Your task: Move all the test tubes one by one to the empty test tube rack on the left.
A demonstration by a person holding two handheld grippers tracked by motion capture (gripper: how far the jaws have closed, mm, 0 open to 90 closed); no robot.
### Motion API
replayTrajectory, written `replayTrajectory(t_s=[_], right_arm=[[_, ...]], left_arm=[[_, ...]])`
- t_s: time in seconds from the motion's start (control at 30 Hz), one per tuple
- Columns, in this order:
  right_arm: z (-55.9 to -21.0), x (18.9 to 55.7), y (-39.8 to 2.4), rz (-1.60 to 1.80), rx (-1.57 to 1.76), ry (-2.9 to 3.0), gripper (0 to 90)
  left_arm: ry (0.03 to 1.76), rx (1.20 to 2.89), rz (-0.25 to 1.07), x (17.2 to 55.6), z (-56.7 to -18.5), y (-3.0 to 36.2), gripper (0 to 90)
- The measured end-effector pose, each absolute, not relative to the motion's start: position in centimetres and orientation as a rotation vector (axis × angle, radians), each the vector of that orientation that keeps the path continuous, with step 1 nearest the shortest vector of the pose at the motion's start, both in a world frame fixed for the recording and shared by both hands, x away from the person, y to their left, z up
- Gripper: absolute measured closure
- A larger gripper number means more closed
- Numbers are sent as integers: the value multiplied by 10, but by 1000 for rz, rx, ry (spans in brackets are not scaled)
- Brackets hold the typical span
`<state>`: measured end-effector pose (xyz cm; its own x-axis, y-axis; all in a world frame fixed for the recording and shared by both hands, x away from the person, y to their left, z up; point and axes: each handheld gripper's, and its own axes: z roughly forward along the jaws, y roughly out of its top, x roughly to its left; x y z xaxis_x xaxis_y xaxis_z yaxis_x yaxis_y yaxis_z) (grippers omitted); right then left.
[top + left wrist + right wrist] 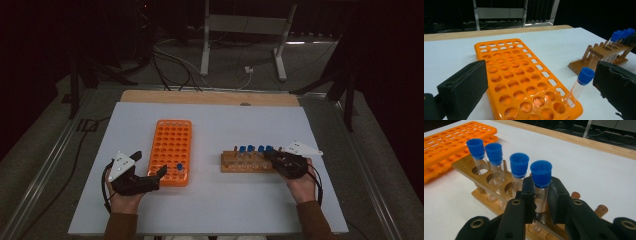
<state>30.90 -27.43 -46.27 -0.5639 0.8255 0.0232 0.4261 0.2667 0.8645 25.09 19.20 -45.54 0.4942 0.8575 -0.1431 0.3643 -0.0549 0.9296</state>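
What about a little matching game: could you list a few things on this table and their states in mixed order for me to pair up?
Things:
1. left gripper
2. right gripper
3. orange rack
4. wooden rack

States:
A. holds one blue-capped tube near its front corner
B. jaws wide open, nothing gripped
C. holds a row of four blue-capped tubes
D. jaws clamped on a tube in the wooden rack

Pairs: 1-B, 2-D, 3-A, 4-C
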Motion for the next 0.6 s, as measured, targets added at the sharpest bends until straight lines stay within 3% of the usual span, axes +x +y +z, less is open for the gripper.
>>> replayTrajectory(t_s=[0.6], right_arm=[[-423,303,-273,1239,1108,2067,772]], left_arm=[[1069,1625,553,251,-453,195,8]])
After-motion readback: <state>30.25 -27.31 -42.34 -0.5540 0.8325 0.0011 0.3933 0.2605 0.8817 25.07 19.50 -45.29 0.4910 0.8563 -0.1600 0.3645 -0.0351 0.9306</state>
